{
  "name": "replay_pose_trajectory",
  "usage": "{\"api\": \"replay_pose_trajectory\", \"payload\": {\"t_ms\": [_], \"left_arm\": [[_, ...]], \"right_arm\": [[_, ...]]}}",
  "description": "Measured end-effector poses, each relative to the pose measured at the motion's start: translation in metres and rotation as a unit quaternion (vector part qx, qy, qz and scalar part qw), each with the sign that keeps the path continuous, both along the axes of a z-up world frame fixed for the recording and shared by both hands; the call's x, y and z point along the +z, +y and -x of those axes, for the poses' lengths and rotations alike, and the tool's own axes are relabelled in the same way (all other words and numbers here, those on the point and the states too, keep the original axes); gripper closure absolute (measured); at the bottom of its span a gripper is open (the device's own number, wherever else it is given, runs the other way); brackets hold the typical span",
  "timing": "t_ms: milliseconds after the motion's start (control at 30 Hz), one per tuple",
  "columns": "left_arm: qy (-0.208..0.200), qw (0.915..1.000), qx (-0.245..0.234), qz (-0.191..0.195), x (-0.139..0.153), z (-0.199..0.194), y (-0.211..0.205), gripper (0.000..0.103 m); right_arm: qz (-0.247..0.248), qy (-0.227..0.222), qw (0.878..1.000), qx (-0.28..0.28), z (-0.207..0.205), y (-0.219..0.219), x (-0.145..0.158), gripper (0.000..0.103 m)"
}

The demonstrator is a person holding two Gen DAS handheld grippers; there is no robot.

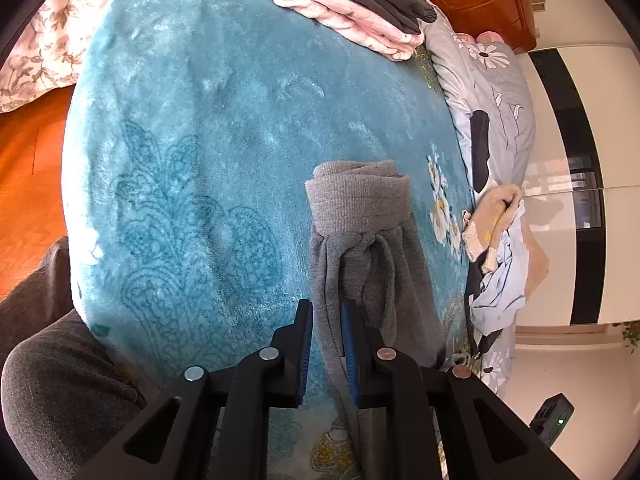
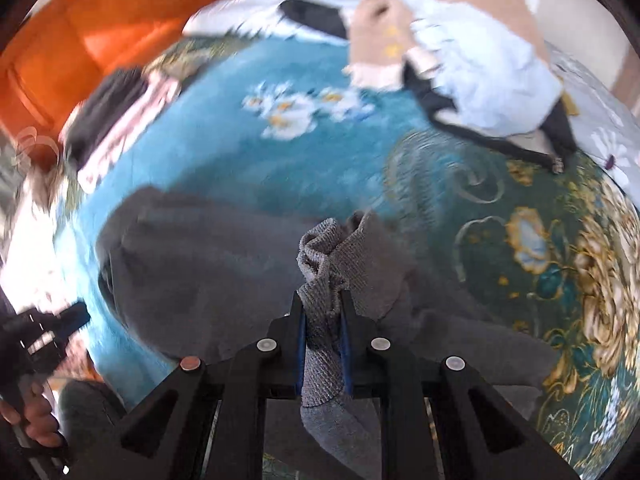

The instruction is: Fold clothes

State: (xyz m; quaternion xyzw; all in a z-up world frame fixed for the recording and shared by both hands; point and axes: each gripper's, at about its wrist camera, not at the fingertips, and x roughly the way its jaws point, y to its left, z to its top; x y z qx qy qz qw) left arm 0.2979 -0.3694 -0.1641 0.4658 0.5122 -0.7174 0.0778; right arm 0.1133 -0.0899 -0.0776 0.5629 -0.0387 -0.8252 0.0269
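A grey knit garment (image 1: 360, 240) with a ribbed cuff hangs bunched over a teal plush blanket (image 1: 200, 140) on a bed. My left gripper (image 1: 326, 320) is shut on a fold of it. In the right wrist view my right gripper (image 2: 323, 312) is shut on the ribbed edge of the same grey garment (image 2: 208, 248), whose body spreads over the blanket (image 2: 280, 160) to the left. The right view is blurred by motion.
A folded stack of pink and dark grey clothes (image 1: 360, 4) lies at the far end of the blanket. A pile of unfolded beige, light blue and black clothes (image 1: 496, 248) lies on the grey floral bedding at right, also in the right wrist view (image 2: 460, 60). Wooden floor (image 1: 24, 168) at left.
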Motion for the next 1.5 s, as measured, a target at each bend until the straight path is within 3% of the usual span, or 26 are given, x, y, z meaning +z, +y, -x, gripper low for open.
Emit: {"api": "replay_pose_trajectory", "payload": {"t_ms": [133,200,300,367,533,833,900,967,1133,1200,1267,1400,1500], "left_arm": [[-0.009,1.0,0.001,-0.002,-0.005,0.005,-0.002,0.073],[-0.01,0.9999,0.004,-0.001,-0.006,0.01,-0.005,0.063],[-0.008,0.9999,0.015,-0.001,-0.008,0.019,-0.013,0.05],[-0.012,0.9998,0.018,0.006,-0.013,0.029,-0.017,0.049],[-0.01,0.9997,0.017,0.014,-0.025,0.054,-0.024,0.049],[-0.012,0.9984,-0.014,0.054,-0.038,0.093,-0.021,0.052],[-0.017,0.9979,-0.018,0.059,-0.037,0.099,-0.017,0.065],[-0.02,0.9974,-0.017,0.067,-0.031,0.101,-0.014,0.076],[0.025,0.9921,-0.036,0.117,0.02,0.099,0.005,0.081],[0.073,0.985,-0.064,0.143,0.057,0.096,0.024,0.081],[0.124,0.972,-0.103,0.171,0.096,0.091,0.052,0.081],[0.218,0.9338,-0.195,0.207,0.165,0.081,0.123,0.082],[0.261,0.9034,-0.272,0.205,0.194,0.075,0.185,0.082]], "right_arm": [[0.017,-0.027,0.998,0.049,-0.001,-0.017,-0.019,0.078],[0.055,-0.028,0.997,0.054,-0.001,-0.013,-0.016,0.064],[0.104,0.003,0.994,0.042,-0.006,0.005,-0.002,0.055],[0.116,0.02,0.993,0.014,-0.006,0.024,0.006,0.055],[0.172,0.002,0.984,-0.049,-0.003,0.067,0.002,0.054],[0.176,-0.033,0.98,-0.088,0.007,0.093,-0.019,0.054],[0.173,-0.034,0.98,-0.091,0.007,0.095,-0.021,0.054],[0.172,-0.035,0.98,-0.099,0.007,0.1,-0.022,0.054],[0.172,-0.029,0.976,-0.126,0.003,0.114,-0.02,0.054],[0.172,-0.023,0.975,-0.14,-0.001,0.122,-0.017,0.054],[0.177,-0.018,0.972,-0.156,-0.006,0.13,-0.014,0.054],[0.198,-0.007,0.962,-0.187,-0.02,0.15,-0.008,0.054],[0.208,0.01,0.956,-0.205,-0.035,0.166,0.002,0.054]]}}
